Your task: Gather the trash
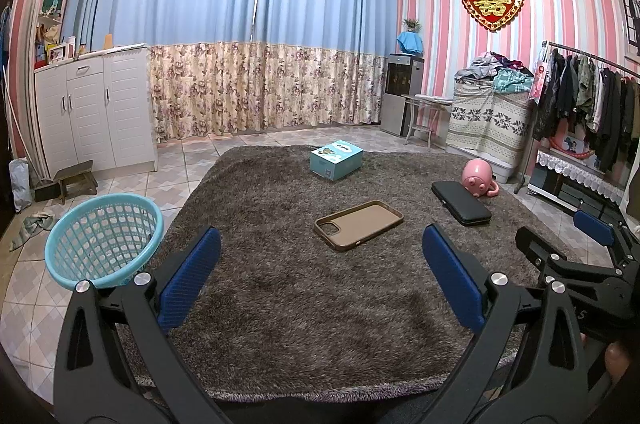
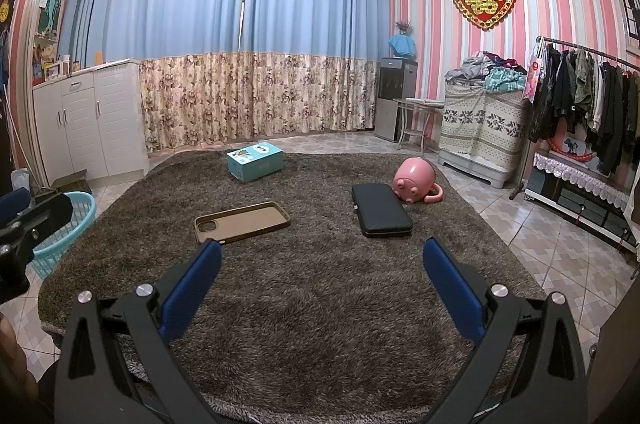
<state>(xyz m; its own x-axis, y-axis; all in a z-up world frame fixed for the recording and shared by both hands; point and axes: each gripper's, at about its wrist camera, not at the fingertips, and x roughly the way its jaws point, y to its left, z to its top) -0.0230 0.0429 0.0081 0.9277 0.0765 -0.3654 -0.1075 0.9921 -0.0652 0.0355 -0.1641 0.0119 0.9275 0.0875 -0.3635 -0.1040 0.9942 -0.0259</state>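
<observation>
Four loose things lie on the shaggy brown rug: a brown phone case nearest the middle, a black zip case to its right with a tipped pink pig-faced cup just beside its far end, and a teal box toward the curtains. A turquoise basket stands on the tiled floor at the rug's left edge. Both the left gripper and the right gripper hang above the near rug, fingers spread wide and holding nothing.
</observation>
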